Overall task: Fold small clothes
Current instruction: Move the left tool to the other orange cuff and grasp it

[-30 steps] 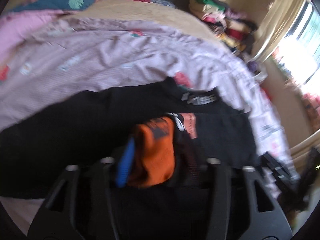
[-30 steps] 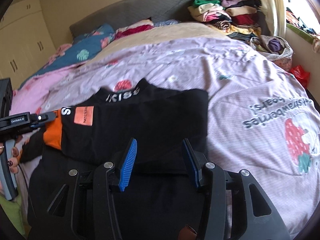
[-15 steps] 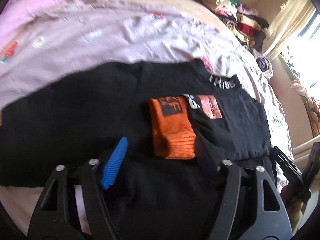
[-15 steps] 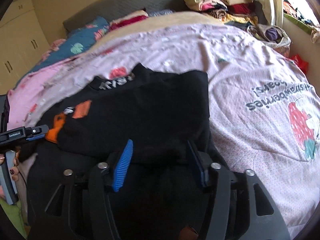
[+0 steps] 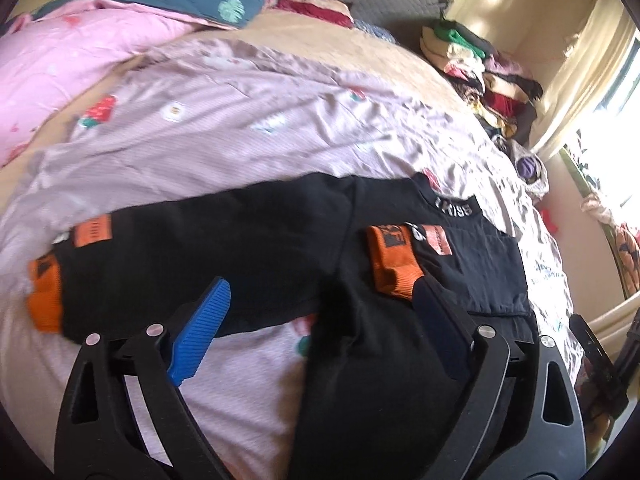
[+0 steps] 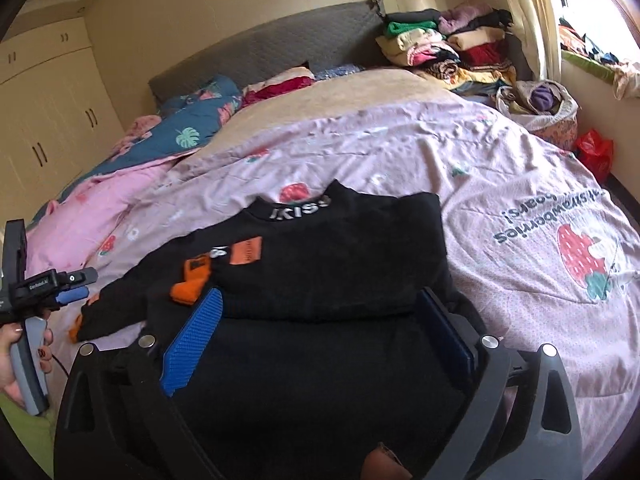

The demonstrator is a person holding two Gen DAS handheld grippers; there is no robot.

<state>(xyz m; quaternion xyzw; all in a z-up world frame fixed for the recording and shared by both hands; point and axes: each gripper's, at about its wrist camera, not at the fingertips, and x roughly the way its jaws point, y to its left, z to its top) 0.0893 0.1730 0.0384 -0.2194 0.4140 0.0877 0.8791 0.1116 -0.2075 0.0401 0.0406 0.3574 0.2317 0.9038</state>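
Note:
A small black sweater (image 5: pixel 256 240) (image 6: pixel 340 256) with orange cuffs and a lettered collar lies on the lilac bedsheet (image 5: pixel 248 128). One sleeve is folded across the body, its orange cuff (image 5: pixel 394 266) (image 6: pixel 192 280) resting near the chest patch. The other sleeve stretches left, its orange cuff (image 5: pixel 46 296) flat on the sheet. My left gripper (image 5: pixel 320 304) is open and empty just above the sweater's lower part. My right gripper (image 6: pixel 320 304) is open and empty over the sweater's hem. The left gripper also shows in the right wrist view (image 6: pixel 76 292).
A pink and blue quilt (image 6: pixel 168 148) lies at the bed's far left. A pile of folded clothes (image 6: pixel 440 48) sits by the headboard at the far right. A laundry bag (image 6: pixel 540 108) and red bag (image 6: pixel 596 152) stand beside the bed's right edge.
My left gripper let go of the orange cuff, opened and drew back to the left. The cuff now lies on the sweater's chest. My right gripper rose slightly, still open.

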